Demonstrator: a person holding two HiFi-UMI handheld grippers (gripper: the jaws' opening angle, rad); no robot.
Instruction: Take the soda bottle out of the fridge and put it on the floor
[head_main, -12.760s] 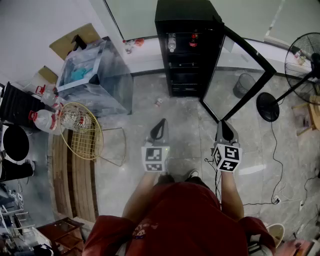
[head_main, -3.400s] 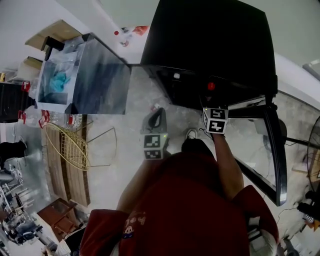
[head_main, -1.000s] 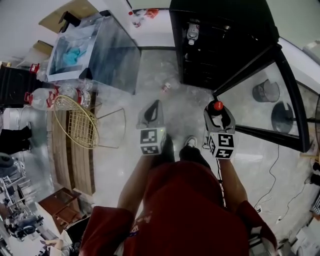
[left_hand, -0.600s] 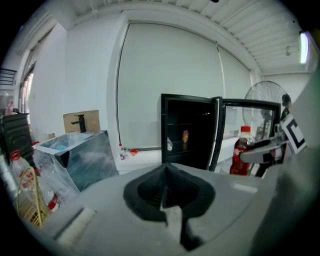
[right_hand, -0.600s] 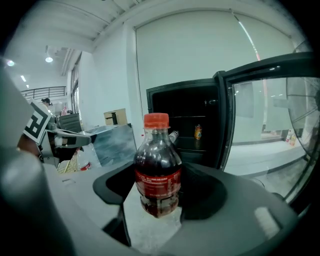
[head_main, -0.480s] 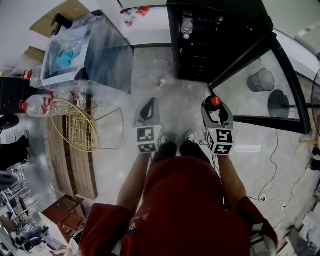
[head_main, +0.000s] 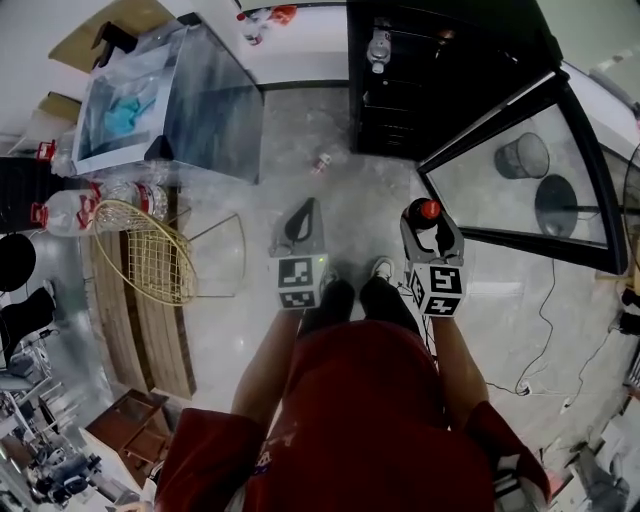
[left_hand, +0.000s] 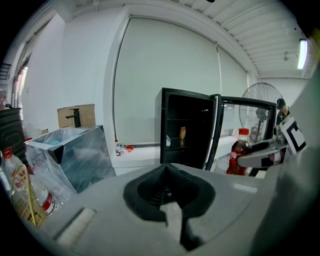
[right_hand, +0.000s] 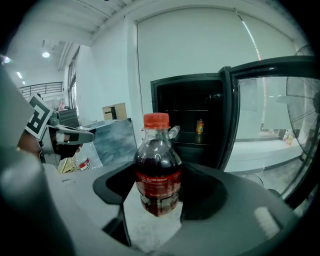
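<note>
Clamped in the right gripper (head_main: 431, 216), the soda bottle (right_hand: 157, 172) is best lowered upright until its base is set flat on the floor (head_main: 372, 198).

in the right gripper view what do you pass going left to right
left gripper → plastic-wrapped cabinet → soda bottle → can on the fridge shelf → open fridge door

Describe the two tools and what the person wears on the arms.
Both the left tool and right tool are grey, tapering two-jaw shells with dark inner recesses, each carrying a white cube with black square markers. The person wears a red short-sleeved shirt.
</note>
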